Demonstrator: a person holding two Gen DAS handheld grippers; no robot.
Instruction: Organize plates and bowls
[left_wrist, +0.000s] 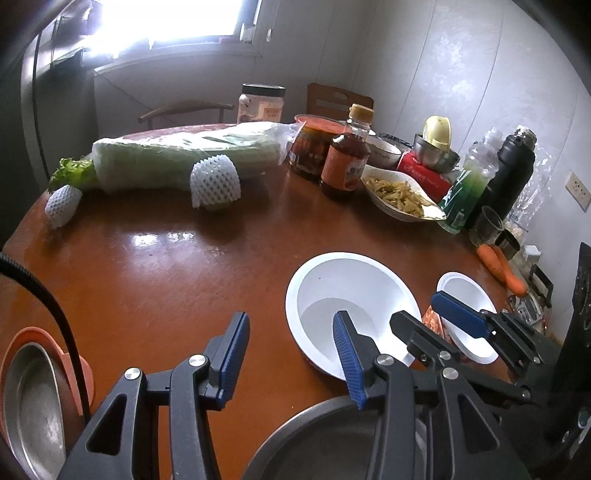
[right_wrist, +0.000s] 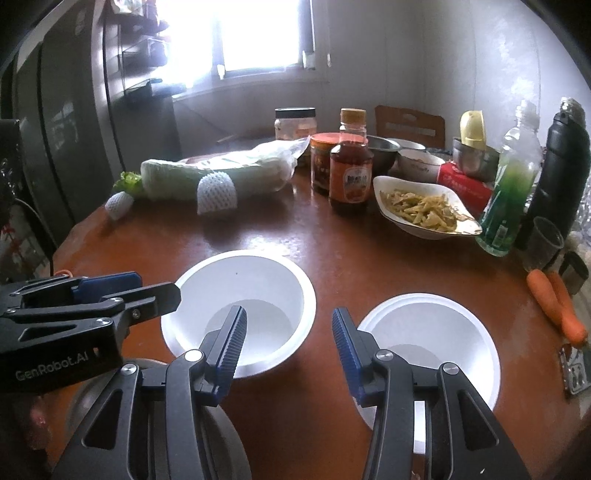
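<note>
Two white bowls stand on the brown round table. The larger bowl (left_wrist: 351, 306) (right_wrist: 240, 306) is to the left of the smaller bowl (left_wrist: 467, 321) (right_wrist: 428, 350). My left gripper (left_wrist: 291, 350) is open and empty, its right finger over the larger bowl's near rim. It also shows from the side in the right wrist view (right_wrist: 147, 288). My right gripper (right_wrist: 288, 343) is open and empty, above the table between the two bowls. It also shows in the left wrist view (left_wrist: 432, 317). A grey metal plate (left_wrist: 325, 439) lies under my left gripper. A steel plate on an orange plate (left_wrist: 29, 406) sits at far left.
At the back lie a wrapped cabbage (left_wrist: 184, 155), foam nets (left_wrist: 216, 181), jars and a sauce bottle (left_wrist: 345, 158), a dish of food (left_wrist: 399, 192), steel bowls (left_wrist: 436, 155), a green bottle (left_wrist: 469, 184), a black flask (left_wrist: 509, 170). Carrots (left_wrist: 502, 269) lie at right.
</note>
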